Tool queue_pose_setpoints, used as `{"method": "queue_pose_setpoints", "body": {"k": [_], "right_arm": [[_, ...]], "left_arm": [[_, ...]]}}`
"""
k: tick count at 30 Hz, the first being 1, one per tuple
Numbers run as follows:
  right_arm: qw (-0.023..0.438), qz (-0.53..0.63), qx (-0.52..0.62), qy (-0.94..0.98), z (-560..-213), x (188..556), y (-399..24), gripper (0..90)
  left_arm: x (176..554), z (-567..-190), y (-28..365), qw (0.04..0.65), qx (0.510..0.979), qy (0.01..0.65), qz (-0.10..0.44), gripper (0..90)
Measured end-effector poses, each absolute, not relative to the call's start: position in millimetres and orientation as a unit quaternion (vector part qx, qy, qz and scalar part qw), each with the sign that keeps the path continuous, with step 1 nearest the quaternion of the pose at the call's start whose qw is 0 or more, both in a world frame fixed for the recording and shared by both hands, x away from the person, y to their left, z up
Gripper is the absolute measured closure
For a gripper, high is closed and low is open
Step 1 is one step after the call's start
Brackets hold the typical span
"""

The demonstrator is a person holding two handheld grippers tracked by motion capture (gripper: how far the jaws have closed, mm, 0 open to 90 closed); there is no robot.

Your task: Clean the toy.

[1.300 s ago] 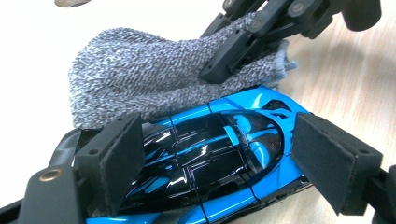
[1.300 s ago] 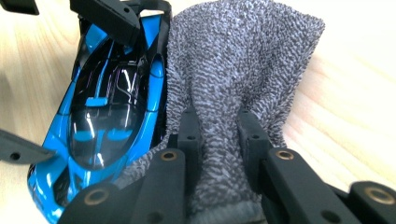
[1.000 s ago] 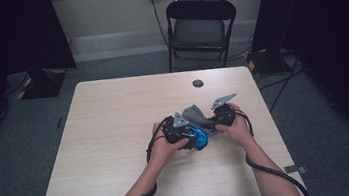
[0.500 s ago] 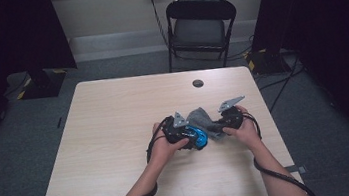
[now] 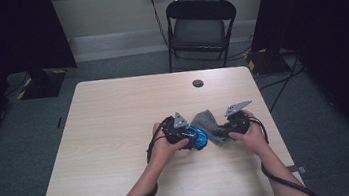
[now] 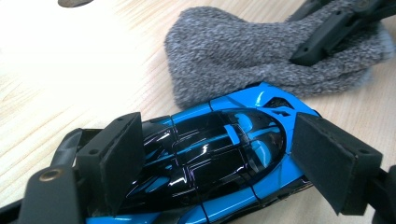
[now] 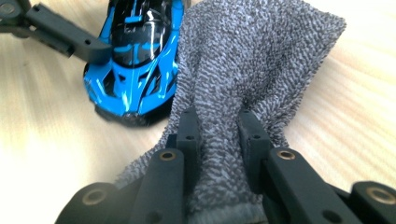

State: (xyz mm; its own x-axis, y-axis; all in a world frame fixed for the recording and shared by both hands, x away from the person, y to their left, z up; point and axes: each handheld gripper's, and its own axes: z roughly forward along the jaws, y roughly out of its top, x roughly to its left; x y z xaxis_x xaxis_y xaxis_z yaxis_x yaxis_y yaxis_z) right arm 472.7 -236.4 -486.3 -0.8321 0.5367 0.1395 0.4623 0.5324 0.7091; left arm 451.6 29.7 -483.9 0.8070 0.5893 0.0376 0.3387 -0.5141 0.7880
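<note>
Item: blue toy car (image 6: 219, 154), glossy, black canopy, lying on the pale wooden bench (image 5: 116, 135) toward the person's side, right of centre. Held by: left claw (image 6: 217, 163), its foam pads against the car's two flanks and closed on the body; the car sits low between them, wheels near or on the bench. Item: grey terry cloth (image 7: 252, 60), bunched, lying just beside the car and touching its nose and one flank. Held by: right claw (image 7: 218, 135), narrow, pinching a fold of the cloth between its pads, the rest of the cloth trailing forward over the bench. Work judged in hand: wiping the car with the cloth while the other claw steadies it. Also present: a small dark round fitting (image 5: 198, 83) in the bench top farther back, and a black folding chair (image 5: 201, 24) beyond the far edge. Risks, as judged: the car's lacquered sides are slick and tapered, so a sideways drag of the cloth could twist or squirt it out of the foam pads; the pinch takes only a thin fold, so the cloth could slip free under a firm stroke; loose pile could snag on the car's front vents; the two claws work close together and could knock
</note>
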Motion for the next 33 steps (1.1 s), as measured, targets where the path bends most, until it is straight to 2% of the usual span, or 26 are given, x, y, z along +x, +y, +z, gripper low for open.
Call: {"method": "queue_pose_setpoints", "body": {"k": [33], "right_arm": [[0.052, 0.381, 0.281, 0.879, -484, 433, -262, 74.9]], "left_arm": [[452, -483, 29, 0.409, 0.857, 0.276, 0.15, 17.0]]}}
